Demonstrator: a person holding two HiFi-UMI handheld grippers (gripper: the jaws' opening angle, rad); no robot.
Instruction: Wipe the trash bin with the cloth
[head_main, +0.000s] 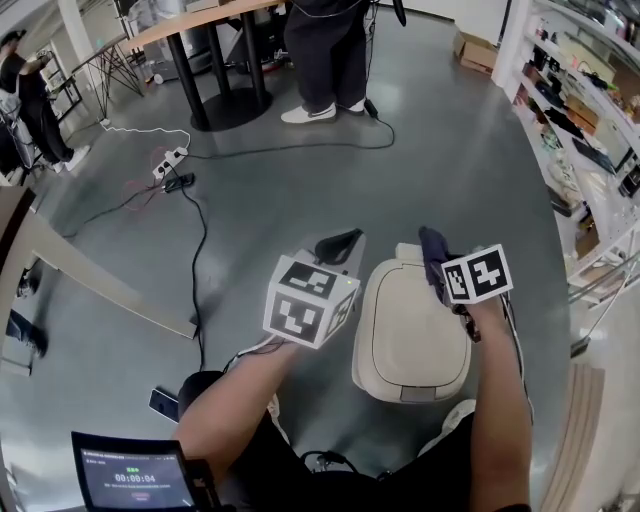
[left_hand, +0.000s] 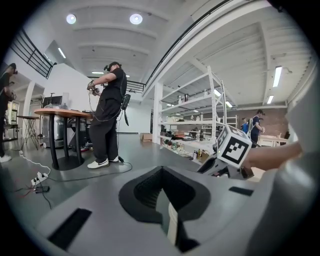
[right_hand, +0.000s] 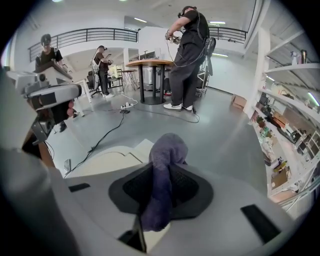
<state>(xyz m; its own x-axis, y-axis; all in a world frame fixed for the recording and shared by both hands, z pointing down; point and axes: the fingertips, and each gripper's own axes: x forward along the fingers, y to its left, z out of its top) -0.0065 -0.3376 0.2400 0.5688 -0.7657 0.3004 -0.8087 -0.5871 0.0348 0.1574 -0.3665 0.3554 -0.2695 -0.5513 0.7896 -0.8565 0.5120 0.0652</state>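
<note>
Wiping looks about to start: the right gripper (head_main: 441, 276) clamps the purple cloth (head_main: 434, 248) above the far rim of the trash bin (head_main: 410, 345) at lower centre, the left gripper (head_main: 337, 246) closed and empty beside it — next, lower the cloth onto the lid.

**Grey floor, bin nearest**

The polished grey floor (head_main: 450, 160) carries a cream trash bin (head_main: 412, 335) near, right of centre. Far left lie a power strip (head_main: 170, 160) and black cable (head_main: 203, 250); a table (head_main: 230, 108) stands far, a cardboard box (head_main: 478, 50) far right.
</note>
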